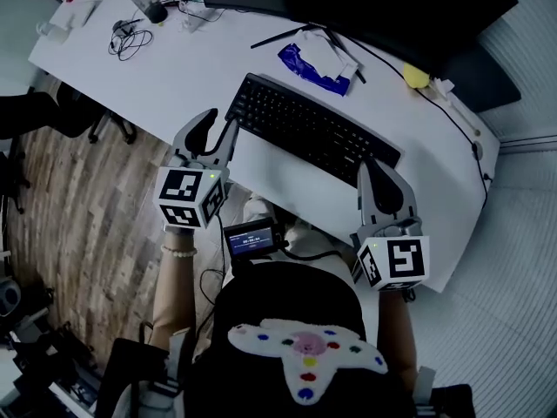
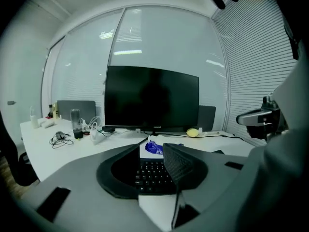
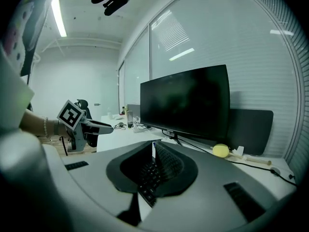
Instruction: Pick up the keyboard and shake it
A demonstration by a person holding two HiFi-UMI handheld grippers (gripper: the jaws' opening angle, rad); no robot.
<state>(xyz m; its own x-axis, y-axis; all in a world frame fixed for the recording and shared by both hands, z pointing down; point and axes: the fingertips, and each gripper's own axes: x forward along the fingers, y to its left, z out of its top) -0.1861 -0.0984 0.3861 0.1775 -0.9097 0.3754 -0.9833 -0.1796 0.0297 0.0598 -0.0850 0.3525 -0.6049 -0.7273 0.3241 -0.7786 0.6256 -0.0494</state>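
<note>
A black keyboard (image 1: 313,129) lies flat and slantwise on the white desk (image 1: 174,77), in front of the monitor. My left gripper (image 1: 222,120) hovers at the keyboard's left end with its jaws apart and nothing pressed between them. In the left gripper view the keys (image 2: 153,174) show through the gap of that gripper (image 2: 152,151). My right gripper (image 1: 370,171) sits at the keyboard's near right corner, shut, with its tips together. In the right gripper view the keyboard (image 3: 149,178) lies just below and beyond the closed tips (image 3: 153,146).
A large dark monitor (image 1: 348,7) stands behind the keyboard. A blue wrapper (image 1: 313,68) and a yellow object (image 1: 416,77) lie near its base. Cables (image 1: 130,37) and a dark cup (image 1: 146,0) sit far left. A chair (image 1: 43,111) stands left of the desk edge.
</note>
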